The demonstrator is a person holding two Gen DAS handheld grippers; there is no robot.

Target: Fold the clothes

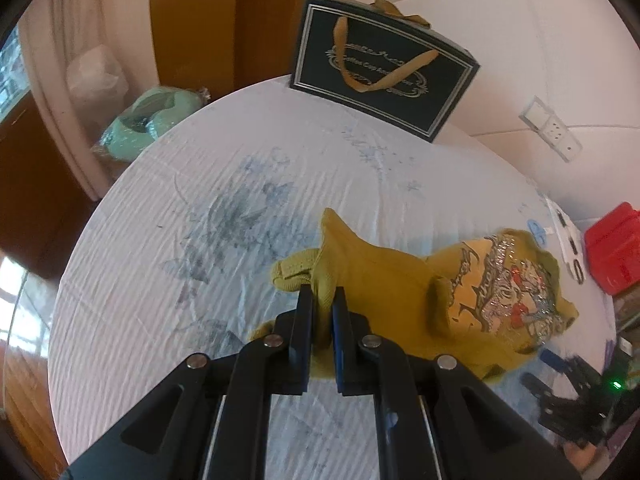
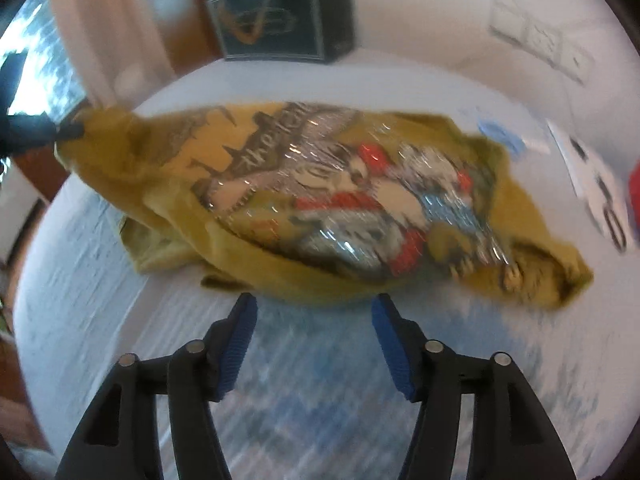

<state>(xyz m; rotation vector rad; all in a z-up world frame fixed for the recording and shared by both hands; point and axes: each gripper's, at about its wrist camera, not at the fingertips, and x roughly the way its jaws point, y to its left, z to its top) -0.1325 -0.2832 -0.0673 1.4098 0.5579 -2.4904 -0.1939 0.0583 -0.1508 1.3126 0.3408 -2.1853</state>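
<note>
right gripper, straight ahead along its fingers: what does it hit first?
Probably the near edge of the yellow shirt, bunched on the white tablecloth. The right gripper is open with nothing between its fingers. Blur makes depth unclear; it could meet the cloth just short of the shirt.

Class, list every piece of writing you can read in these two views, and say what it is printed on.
"the": on the mustard T-shirt print; the words after it are too blurred.
"Coffee Cup": likely, on the dark gift bag; the rest of that gold line is too small.
Markings on the white card: unreadable.
</note>
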